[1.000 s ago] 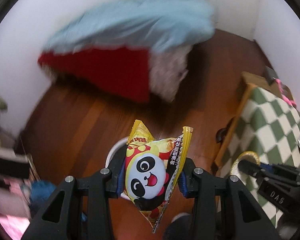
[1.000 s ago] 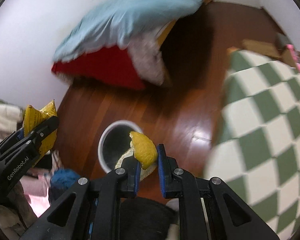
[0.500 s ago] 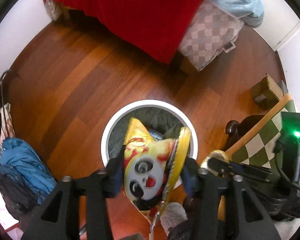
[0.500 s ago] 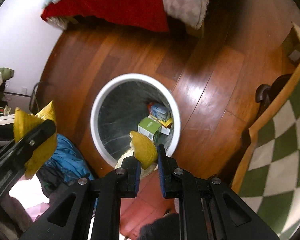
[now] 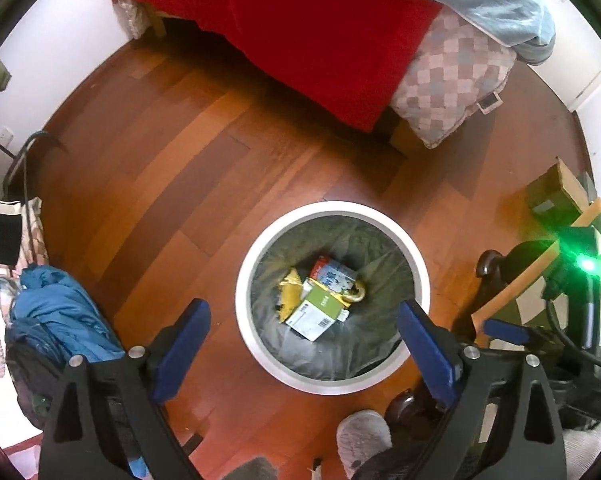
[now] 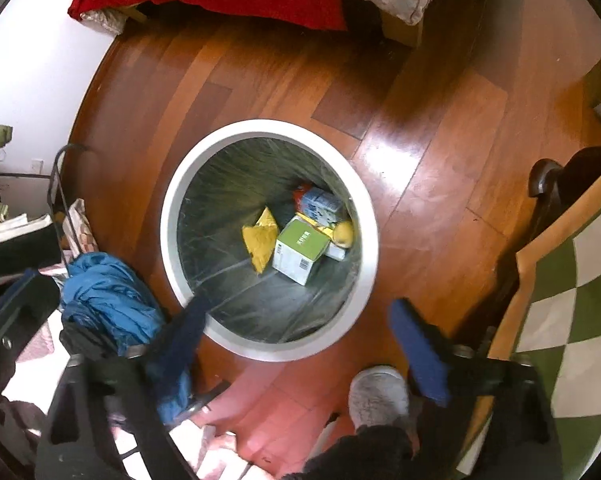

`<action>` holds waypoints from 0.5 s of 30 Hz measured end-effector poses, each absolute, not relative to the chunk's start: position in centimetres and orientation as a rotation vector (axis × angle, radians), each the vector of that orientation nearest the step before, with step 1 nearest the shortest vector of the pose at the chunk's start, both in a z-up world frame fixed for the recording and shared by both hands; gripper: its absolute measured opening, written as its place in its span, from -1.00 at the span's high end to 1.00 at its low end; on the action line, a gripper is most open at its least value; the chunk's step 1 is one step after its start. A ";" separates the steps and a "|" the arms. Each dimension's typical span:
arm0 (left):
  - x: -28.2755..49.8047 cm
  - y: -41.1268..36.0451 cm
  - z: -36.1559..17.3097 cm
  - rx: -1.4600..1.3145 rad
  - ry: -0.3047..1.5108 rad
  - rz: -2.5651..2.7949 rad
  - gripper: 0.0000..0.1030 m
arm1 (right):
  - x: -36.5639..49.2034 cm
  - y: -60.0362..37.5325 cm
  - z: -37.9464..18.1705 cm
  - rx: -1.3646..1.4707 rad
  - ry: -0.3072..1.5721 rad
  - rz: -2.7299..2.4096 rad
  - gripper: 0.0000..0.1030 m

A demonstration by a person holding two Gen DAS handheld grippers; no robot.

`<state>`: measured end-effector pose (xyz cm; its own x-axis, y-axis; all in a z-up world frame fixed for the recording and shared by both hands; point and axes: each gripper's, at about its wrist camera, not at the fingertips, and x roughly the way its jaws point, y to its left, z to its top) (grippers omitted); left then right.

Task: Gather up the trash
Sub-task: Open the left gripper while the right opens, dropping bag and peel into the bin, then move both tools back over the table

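Your left gripper [image 5: 302,346] hangs above the white-rimmed trash bin [image 5: 414,256], its blue-padded fingers [image 5: 182,350] spread wide with nothing between them. Your right gripper [image 6: 296,336] is likewise splayed and empty over the same bin [image 6: 170,216]; its left finger is blurred.

The bin stands on the wooden floor [image 5: 172,160] and is lined with a dark plastic bag [image 5: 364,240]. The collected trash lies at its bottom:

- a yellow snack wrapper [image 6: 260,244], crumpled, on the left;
- a green-and-white carton [image 6: 300,250], touching the wrapper's right edge, barcode face up;
- a red-and-blue packet [image 6: 318,202], behind the carton against the far wall of the liner;
- a yellow lump [image 6: 343,233], wedged to the right of the carton; what it is cannot be told.

In the left wrist view the same wrapper [image 5: 290,296], carton [image 5: 314,314] and packet [image 5: 332,274] show clustered near the centre of the bin.

Around the bin: a blue garment [image 6: 104,300] heaped just beside its left rim, a grey slipper [image 6: 376,394] near its front, a green checked table [image 6: 572,320] to the right, and a bed with a red cover [image 5: 320,36] well beyond.
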<state>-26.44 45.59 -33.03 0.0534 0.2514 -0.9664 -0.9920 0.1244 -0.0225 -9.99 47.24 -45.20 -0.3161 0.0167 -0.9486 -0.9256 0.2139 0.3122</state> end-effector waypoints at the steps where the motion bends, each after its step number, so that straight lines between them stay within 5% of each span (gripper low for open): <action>1: -26.5 45.4 -32.8 -0.938 1.051 1.219 -0.88 | -10.0 47.1 -44.7 -0.898 1.531 1.255 -0.96; 15: -26.5 41.8 -28.8 -0.838 1.050 1.278 -0.89 | -8.8 42.6 -35.9 -0.895 1.264 1.252 -0.97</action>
<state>-26.53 41.81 -28.84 -0.0178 0.3342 -0.9423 -0.9893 0.1305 0.0650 -8.82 42.60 -35.91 -0.1242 0.1719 -0.9773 -0.9755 0.1591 0.1520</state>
